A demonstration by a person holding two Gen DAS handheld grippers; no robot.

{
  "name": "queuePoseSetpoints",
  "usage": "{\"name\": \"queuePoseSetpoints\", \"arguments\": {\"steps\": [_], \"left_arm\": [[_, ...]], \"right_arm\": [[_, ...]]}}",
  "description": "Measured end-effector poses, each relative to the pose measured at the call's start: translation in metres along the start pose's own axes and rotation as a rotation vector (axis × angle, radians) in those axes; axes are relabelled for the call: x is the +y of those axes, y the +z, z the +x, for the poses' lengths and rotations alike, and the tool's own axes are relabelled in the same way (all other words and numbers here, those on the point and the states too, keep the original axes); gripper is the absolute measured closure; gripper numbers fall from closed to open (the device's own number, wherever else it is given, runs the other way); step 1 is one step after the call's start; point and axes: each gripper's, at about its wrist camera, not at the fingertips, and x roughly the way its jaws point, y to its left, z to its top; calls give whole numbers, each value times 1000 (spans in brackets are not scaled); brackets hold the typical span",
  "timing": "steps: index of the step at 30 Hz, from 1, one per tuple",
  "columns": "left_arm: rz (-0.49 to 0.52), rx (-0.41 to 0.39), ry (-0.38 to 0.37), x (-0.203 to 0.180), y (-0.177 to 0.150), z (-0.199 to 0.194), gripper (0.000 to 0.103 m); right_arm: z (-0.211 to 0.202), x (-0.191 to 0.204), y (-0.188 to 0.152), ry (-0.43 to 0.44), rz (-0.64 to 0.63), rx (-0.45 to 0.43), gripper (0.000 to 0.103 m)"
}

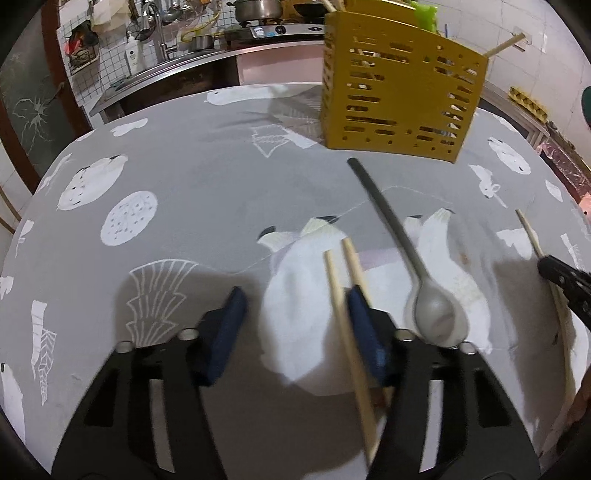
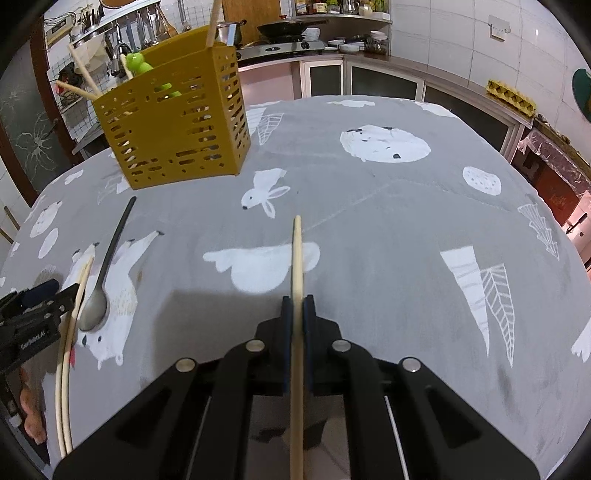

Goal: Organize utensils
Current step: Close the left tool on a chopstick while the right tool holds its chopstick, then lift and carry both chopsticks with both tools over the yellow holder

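A yellow slotted utensil holder (image 1: 397, 92) stands at the far side of the table; it also shows in the right wrist view (image 2: 173, 122) with chopsticks and a green utensil inside. My left gripper (image 1: 297, 317) is open low over the cloth. Two wooden chopsticks (image 1: 345, 306) lie on the cloth, one between its fingers and one under the right finger (image 1: 364, 325). A grey spoon (image 1: 406, 258) lies just right of it, handle toward the holder. My right gripper (image 2: 297, 314) is shut on a single wooden chopstick (image 2: 297, 258) that points forward.
The table carries a grey cloth with white animal prints (image 2: 369, 221). A kitchen counter with a stove and pots (image 1: 258, 22) runs behind it. The right gripper's finger (image 1: 565, 277) shows at the left wrist view's right edge, holding its chopstick (image 1: 530, 232).
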Motion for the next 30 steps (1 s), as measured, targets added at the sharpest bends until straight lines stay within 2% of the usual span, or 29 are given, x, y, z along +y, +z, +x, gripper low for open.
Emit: {"name": "queuePoseSetpoints", "arguments": {"steps": [7,13,18,24,30], "left_arm": [[-6,18,-16,-6,7,2,73],[-5,27,-24,-7,13,5,94],[-16,23,-42,-4,14,4,97],[-30,-5,-68,0,17,-6,97],[-25,-67,-77,7,24,-26,98]], "right_arm": [[19,0,25,-28,-18,32,96],[27,3,36,-38,-30,49,96],[11,-3,32,0,10,11,97],[-40,-6,35,55,51,-120,97],[-74,-4,39,83,54,-211,97]]}}
